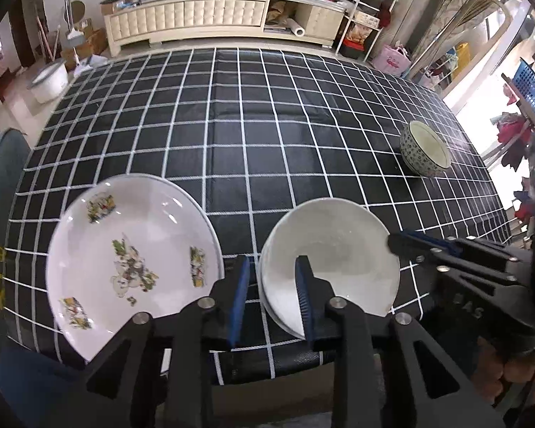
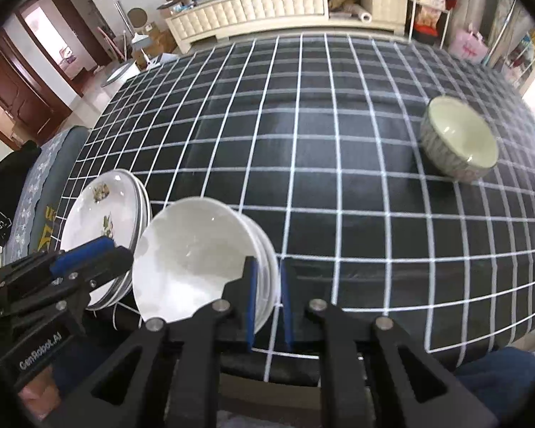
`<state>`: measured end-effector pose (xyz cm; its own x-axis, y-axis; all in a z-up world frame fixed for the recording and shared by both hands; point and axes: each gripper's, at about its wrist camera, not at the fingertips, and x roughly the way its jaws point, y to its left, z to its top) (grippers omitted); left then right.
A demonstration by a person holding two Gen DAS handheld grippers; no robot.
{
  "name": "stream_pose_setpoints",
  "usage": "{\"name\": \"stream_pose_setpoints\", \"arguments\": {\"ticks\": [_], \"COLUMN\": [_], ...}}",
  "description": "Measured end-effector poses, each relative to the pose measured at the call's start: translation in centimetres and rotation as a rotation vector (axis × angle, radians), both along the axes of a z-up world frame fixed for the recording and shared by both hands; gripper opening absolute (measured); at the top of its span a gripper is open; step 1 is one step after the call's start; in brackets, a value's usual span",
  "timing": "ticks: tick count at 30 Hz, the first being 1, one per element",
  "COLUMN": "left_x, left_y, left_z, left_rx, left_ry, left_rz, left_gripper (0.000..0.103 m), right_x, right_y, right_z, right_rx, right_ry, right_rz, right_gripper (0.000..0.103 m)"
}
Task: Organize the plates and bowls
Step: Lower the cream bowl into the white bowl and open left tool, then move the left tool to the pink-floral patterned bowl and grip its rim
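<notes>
A stack of white bowls sits near the table's front edge. My left gripper stands open astride its near-left rim, one finger inside the top bowl and one outside with cloth showing beside it. My right gripper pinches the stack's right rim between its blue pads. To the left lies a stack of white floral plates. A patterned bowl stands alone at the far right.
The table wears a black cloth with a white grid. A dark chair sits at its left end. Behind it are a cream sideboard and a wire shelf rack. A person's hand holds the left gripper.
</notes>
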<state>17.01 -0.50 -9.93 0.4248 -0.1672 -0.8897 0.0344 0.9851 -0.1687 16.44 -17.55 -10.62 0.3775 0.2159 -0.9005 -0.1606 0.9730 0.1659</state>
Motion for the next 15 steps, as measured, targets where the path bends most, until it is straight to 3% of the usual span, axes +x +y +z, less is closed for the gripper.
{"name": "stream_pose_setpoints", "arguments": {"ticks": [4, 11, 15], "left_x": [0.0, 1.1, 2.8], "left_y": [-0.9, -4.1, -6.6], "left_z": [1.5, 4.4, 6.0], "left_rx": [-0.002, 0.032, 0.005], "left_ry": [-0.024, -0.078, -0.093], "left_rz": [-0.021, -0.074, -0.112], "left_gripper": [0.025, 0.025, 0.025], "right_x": [-0.2, -0.1, 0.3], "right_y": [-1.0, -4.6, -7.1], "right_z": [1.6, 4.8, 6.5], "right_rx": [0.02, 0.028, 0.02], "right_ry": [-0.028, -0.095, -0.132], "right_rz": [-0.015, -0.066, -0.094], "right_gripper": [0.02, 0.041, 0.044]}}
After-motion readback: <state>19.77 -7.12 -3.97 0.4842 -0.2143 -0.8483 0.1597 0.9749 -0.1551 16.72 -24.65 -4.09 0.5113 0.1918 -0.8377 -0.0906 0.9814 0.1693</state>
